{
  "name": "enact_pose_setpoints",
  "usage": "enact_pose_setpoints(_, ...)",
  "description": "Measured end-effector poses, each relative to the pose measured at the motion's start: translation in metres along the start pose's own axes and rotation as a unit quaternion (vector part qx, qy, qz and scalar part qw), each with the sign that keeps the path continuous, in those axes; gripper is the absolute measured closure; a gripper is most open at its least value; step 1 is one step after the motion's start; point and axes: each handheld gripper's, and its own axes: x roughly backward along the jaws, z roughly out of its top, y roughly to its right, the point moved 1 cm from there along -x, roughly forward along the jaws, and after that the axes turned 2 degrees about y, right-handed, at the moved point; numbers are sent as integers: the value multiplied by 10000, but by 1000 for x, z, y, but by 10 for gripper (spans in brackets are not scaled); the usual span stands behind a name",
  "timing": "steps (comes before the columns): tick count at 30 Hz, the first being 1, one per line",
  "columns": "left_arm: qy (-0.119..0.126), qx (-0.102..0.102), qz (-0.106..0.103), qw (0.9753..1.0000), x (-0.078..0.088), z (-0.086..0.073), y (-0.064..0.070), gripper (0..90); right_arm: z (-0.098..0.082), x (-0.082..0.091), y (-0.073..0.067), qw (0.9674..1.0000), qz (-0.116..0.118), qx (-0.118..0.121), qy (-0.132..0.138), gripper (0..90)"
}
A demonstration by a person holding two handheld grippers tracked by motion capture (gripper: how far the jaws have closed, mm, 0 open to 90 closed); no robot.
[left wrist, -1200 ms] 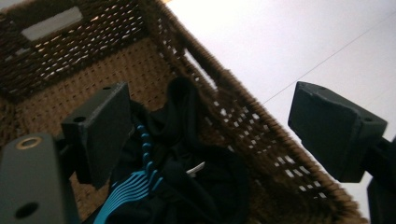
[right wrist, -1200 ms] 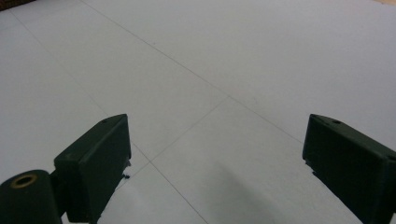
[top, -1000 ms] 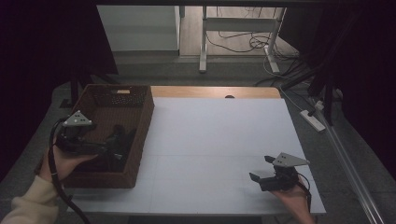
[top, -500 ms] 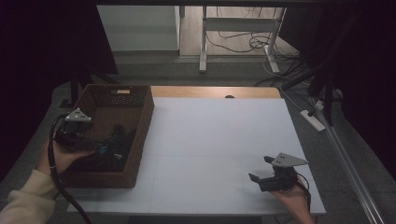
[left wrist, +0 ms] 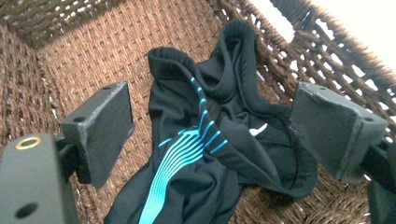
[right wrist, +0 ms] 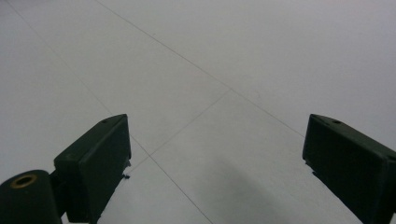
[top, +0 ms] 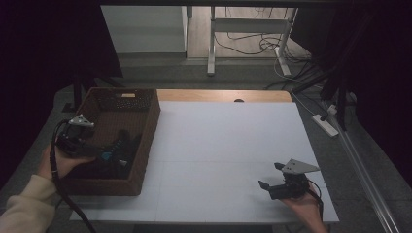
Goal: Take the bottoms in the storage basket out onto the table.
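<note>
Black garment (left wrist: 205,154) lies between left hand-held gripper (left wrist: 210,126) jaws.

**Left gripper inside the basket, right gripper low over the white table**

The left gripper (top: 115,151) sits inside the brown wicker basket (top: 148,127), its jaws spread over a dark garment (top: 127,141) with a small blue mark just below its tips. Behind it, at the basket's far end, lies a dark flat object (top: 122,101). Well off to its right, the right gripper (top: 272,175) hovers low over the white table (top: 223,141), jaws apart, pointing leftward.
</note>
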Motion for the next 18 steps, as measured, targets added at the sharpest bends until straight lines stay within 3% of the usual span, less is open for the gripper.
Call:
enact_pose_setpoints(9,-220,91,53,9997,-5,0,-10,137,0,-1,0,10000,-5,11,-38,76)
enact_pose_setpoints(15,-457,-2,-5,9990,-9,0,-17,136,-1,-1,0,10000,-1,26,-64,76)
enact_pose_setpoints(18,-532,-143,-97,9984,-12,-2,-17,135,-1,-2,-1,10000,4,22,-81,76)
